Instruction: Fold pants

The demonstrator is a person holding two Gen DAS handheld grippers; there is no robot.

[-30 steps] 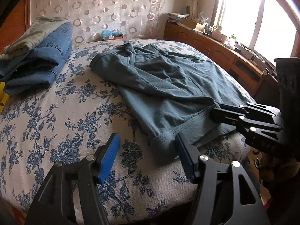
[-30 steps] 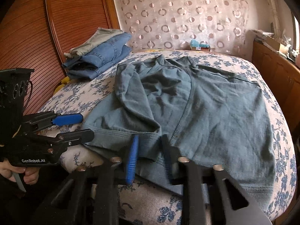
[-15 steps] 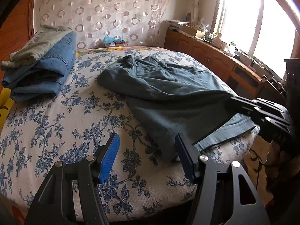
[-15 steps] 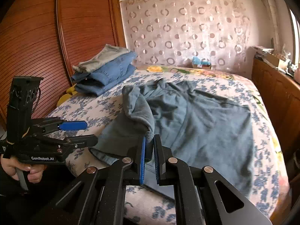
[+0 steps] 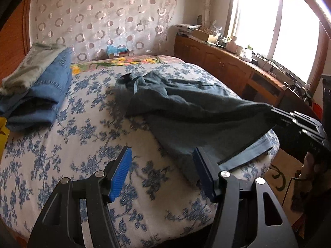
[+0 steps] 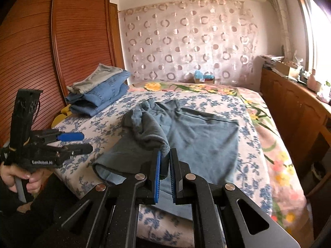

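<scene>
Partly hidden pants (image 6: 202, 140) hem in right tool (image 6: 164, 165)

Pants (image 6: 198, 136): grey-blue. Bedspread (image 5: 62, 144): white, blue floral print. Folded jeans (image 6: 103, 95): denim blue. Curtain (image 6: 186, 41): pale, ring pattern. Wardrobe doors (image 6: 41, 51): reddish-brown. Gripper pads (image 5: 121, 173): blue.

A home bedroom: a bed (image 6: 258, 124) under a blue-flowered sheet, a wooden slatted wardrobe (image 6: 41, 47) beside it, a ring-patterned curtain (image 6: 186, 41) at its head, folded clothes (image 6: 99, 91) stacked on it, and a cluttered wooden cabinet (image 5: 223, 66) below a bright window (image 5: 289, 26).
</scene>
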